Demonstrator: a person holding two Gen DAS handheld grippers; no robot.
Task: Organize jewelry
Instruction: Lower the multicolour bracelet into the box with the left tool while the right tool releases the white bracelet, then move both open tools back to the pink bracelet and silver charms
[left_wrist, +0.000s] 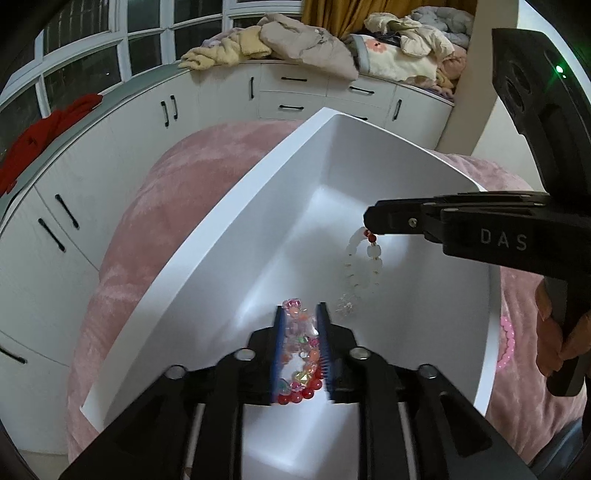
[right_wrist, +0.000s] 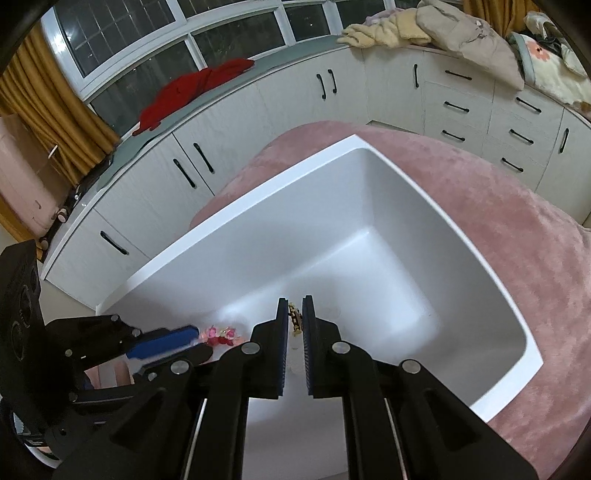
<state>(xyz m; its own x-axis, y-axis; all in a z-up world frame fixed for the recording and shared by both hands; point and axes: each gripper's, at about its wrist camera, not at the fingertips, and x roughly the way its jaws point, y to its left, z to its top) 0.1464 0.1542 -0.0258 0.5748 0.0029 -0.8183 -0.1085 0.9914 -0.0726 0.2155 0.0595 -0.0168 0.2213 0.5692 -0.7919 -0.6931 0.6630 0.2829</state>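
A multicoloured beaded bracelet with red, orange and clear pastel beads (left_wrist: 301, 354) is gripped between the blue-padded fingers of the left tongs (left_wrist: 302, 314), which are closed on it and held over the inside of a deep white rectangular plastic tray (left_wrist: 207, 236). In the right wrist view the same bracelet (right_wrist: 221, 334) is seen projecting from the tip of the left tongs (right_wrist: 195, 338) near the tray's left wall (right_wrist: 221, 221). A second bracelet of frosted white beads with a few small red ones (left_wrist: 360, 266) is pinched at its top by the right tongs (left_wrist: 371, 229) and hangs down freely inside the tray, a clear charm dangling at its lower end, close beside the tips of the left tongs. In the right wrist view only a small patterned gold-and-dark part of that piece (right_wrist: 294, 318) is visible between the nearly closed fingers of the right tongs (right_wrist: 295, 306). The tray is set on a fluffy pink blanket (left_wrist: 177, 192). A string of bright pink beads (left_wrist: 506, 343) lies on the blanket just outside the tray's right wall. White cabinets with black handles (right_wrist: 229, 140) are ranged behind, with a red cloth (right_wrist: 192, 92) and heaped bedding on top.
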